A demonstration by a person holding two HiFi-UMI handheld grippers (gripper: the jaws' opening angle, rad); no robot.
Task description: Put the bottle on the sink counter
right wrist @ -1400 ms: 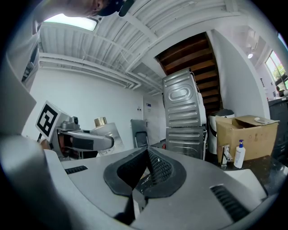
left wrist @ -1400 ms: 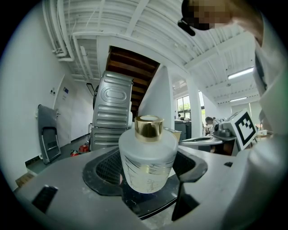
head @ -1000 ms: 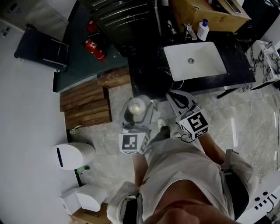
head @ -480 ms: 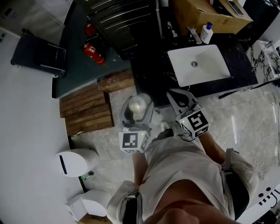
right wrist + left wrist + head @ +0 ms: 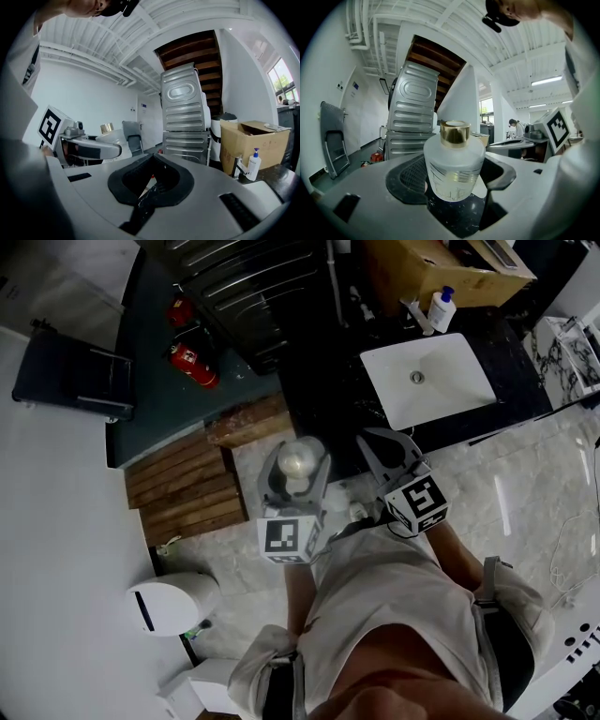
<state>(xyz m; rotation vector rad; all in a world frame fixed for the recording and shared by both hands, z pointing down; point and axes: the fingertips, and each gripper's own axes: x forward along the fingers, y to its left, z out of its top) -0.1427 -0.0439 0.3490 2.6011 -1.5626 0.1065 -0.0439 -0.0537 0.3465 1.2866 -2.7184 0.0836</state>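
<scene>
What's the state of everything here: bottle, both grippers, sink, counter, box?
bottle: upright, gold cap on, partly filled, held off the counter
left gripper: shut on the bottle
right gripper: shut, empty
sink counter: the bottle isn't on it yet
sink basin: empty
cardboard box: top flaps open
pump bottle: upright beside the basin
</scene>
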